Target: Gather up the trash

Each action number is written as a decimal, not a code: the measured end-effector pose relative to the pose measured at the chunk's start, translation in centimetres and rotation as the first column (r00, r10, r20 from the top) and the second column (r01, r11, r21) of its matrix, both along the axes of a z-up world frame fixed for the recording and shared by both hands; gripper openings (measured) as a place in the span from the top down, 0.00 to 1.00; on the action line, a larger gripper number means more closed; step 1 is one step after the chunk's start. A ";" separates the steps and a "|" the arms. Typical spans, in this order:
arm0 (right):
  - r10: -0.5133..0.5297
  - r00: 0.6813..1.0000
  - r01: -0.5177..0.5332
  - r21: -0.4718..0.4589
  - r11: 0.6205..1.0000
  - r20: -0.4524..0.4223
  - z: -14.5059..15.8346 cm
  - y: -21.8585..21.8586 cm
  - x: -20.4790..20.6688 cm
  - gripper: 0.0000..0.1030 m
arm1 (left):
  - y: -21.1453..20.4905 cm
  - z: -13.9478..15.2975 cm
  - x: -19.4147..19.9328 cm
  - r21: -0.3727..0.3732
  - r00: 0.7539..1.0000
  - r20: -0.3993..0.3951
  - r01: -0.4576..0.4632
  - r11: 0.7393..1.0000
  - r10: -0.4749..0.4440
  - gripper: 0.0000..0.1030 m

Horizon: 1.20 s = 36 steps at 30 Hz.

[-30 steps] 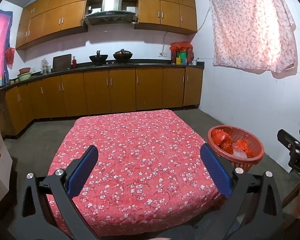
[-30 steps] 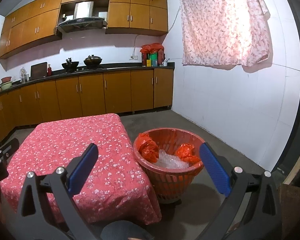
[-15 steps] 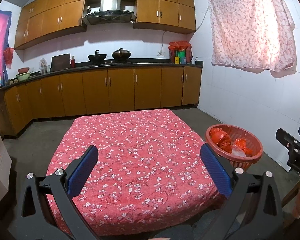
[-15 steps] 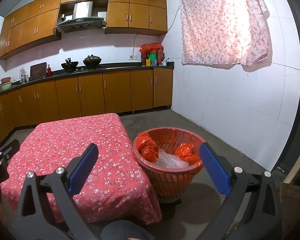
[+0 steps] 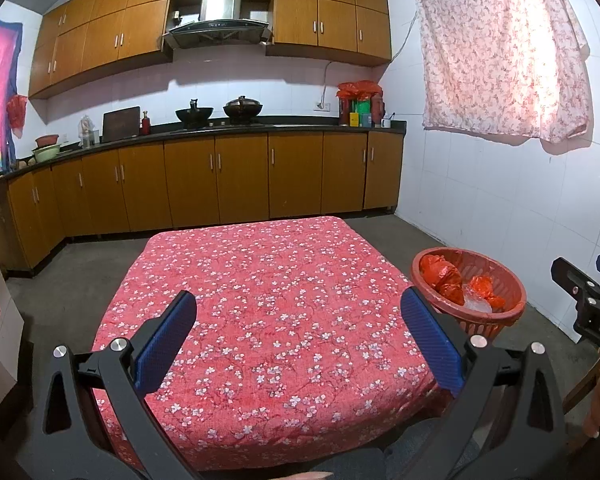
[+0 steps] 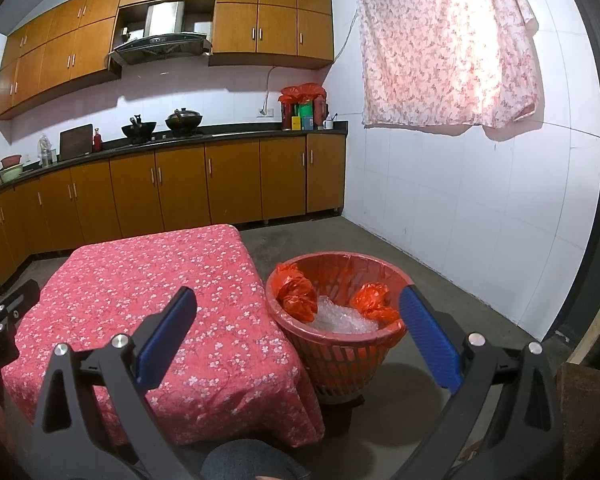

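A red plastic trash basket (image 6: 340, 354) stands on the floor just right of the table; it holds crumpled red bags (image 6: 296, 295) and clear bubble wrap (image 6: 342, 318). The same basket (image 5: 480, 318) shows at the right of the left wrist view. The table (image 5: 276, 320) wears a red floral cloth with nothing lying on it. My left gripper (image 5: 298, 330) hangs open above the table's near half, empty. My right gripper (image 6: 296, 330) is open and empty, held near the basket's left rim and the table corner. It also shows at the right edge of the left view (image 5: 588, 304).
Wooden kitchen cabinets (image 5: 216, 180) with a dark counter run along the back wall, carrying woks (image 5: 194, 114) and bottles. A white tiled wall (image 6: 460, 200) with a hanging floral curtain (image 6: 448, 44) is to the right. Grey concrete floor (image 6: 420, 380) surrounds table and basket.
Both views have shifted only slightly; the left view has drifted a little, with the basket sitting marginally lower and further left. Both grippers stay open.
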State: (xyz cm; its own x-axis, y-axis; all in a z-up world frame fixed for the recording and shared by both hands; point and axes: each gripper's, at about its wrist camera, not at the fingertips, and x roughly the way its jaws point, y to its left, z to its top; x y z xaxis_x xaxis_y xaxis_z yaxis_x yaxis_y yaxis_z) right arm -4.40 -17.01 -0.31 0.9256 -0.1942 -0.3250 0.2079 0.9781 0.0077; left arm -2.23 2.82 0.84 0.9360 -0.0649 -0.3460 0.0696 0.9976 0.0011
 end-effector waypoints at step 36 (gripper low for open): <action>-0.001 1.000 0.001 0.005 1.000 -0.005 -0.2 0.1 0.1 0.04 | -0.2 -0.4 -0.1 -0.002 1.000 -0.010 0.000 1.000 0.000 0.02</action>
State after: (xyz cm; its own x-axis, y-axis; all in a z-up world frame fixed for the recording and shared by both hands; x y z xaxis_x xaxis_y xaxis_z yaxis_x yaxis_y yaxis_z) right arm -4.30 -16.94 -0.50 0.9236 -0.1936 -0.3308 0.2091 0.9778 0.0113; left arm -2.33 2.60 0.42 0.9324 -0.0656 -0.3555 0.0694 0.9976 -0.0018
